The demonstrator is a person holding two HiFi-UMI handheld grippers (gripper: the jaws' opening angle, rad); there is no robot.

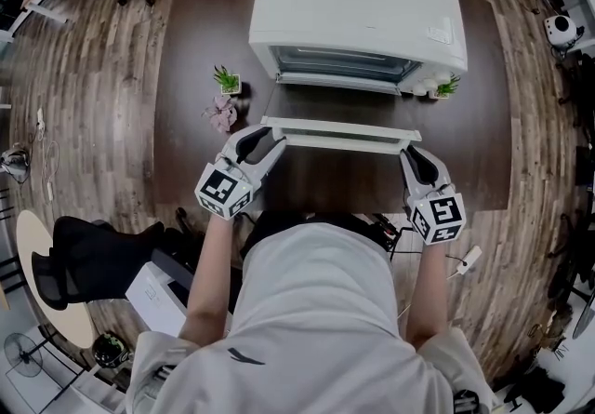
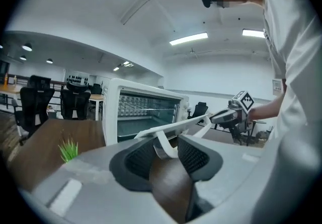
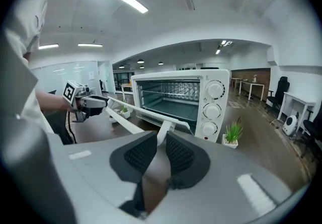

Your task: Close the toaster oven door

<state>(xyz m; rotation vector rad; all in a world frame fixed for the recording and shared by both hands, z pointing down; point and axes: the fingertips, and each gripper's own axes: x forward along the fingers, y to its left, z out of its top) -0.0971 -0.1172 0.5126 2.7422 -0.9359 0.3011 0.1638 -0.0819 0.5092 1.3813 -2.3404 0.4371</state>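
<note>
Head view: white toaster oven at the far side of a dark table. Its door is dropped fully open and lies level toward the person, with the white handle bar along its near edge.

Left gripper: jaws partly closed around the left end post of the handle bar; both pads appear to touch it.

Right gripper: jaws drawn narrow, clamped on the right end post.

Nearby: potted plant left of the oven; second potted plant at its right front corner. Both stand outside the door's swing.

Hazards, as judged:
- Lifting one end ahead of the other would twist the door on its hinge.
- A post could slip from the pads as the bar tilts through the arc.
- Pushing forward instead of upward could shove the oven back across the table.
</note>
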